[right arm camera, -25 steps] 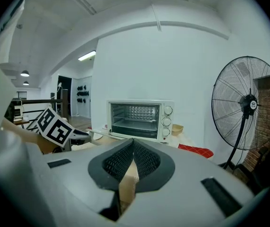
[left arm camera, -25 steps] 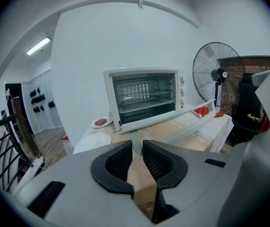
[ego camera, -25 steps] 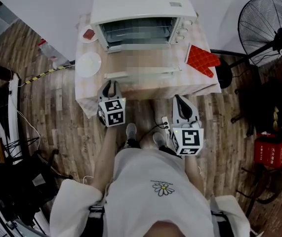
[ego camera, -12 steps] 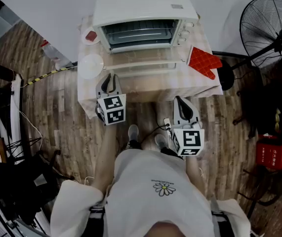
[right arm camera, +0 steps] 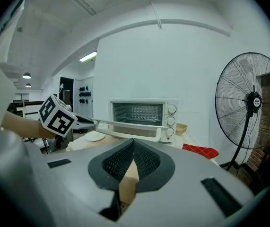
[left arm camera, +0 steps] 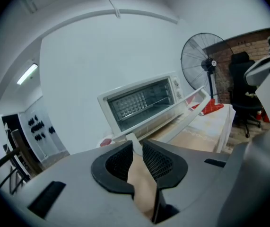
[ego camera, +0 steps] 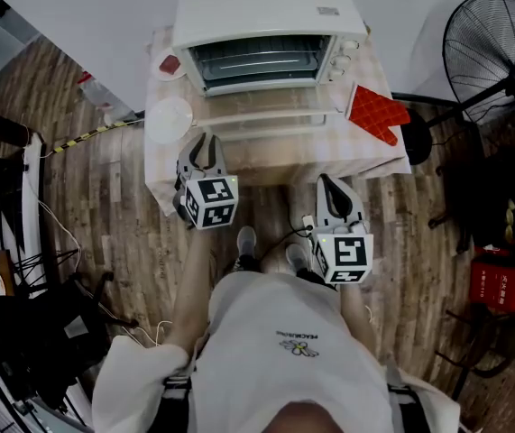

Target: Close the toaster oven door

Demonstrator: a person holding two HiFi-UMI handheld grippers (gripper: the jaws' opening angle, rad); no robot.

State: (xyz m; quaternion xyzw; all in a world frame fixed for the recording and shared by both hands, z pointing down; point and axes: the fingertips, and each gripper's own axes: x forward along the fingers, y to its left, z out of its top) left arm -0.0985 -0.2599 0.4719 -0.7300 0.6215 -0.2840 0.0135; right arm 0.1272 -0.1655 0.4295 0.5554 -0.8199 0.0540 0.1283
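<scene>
Fingers of the left gripper (ego camera: 205, 142) (left arm camera: 137, 144) are clenched on the left end of the door handle (ego camera: 266, 132), whose white bar sits pinched between their ribbed black pads. Just beyond that gripper, on the table (ego camera: 266, 161) with its pale checked cloth, a white plate (ego camera: 168, 119) lies beside the door's left corner, and a small dish (ego camera: 169, 64) holding something red sits farther back against the oven's left side.

At the middle of the table stands the white toaster oven (ego camera: 266, 7) (right arm camera: 142, 112), its cavity open and its wire rack visible. The door (ego camera: 257, 114) (left arm camera: 158, 117) is hinged at the bottom and tilts partly up off the table, neither flat nor closed.

To the right, the right gripper (ego camera: 328, 181) (right arm camera: 133, 143) hangs at the table's near edge, well apart from the door, its fingers pressed together with nothing in them. A red oven mitt (ego camera: 374, 114) lies on the table's right corner, and a black standing fan (ego camera: 501, 57) rises from the wooden floor beyond.
</scene>
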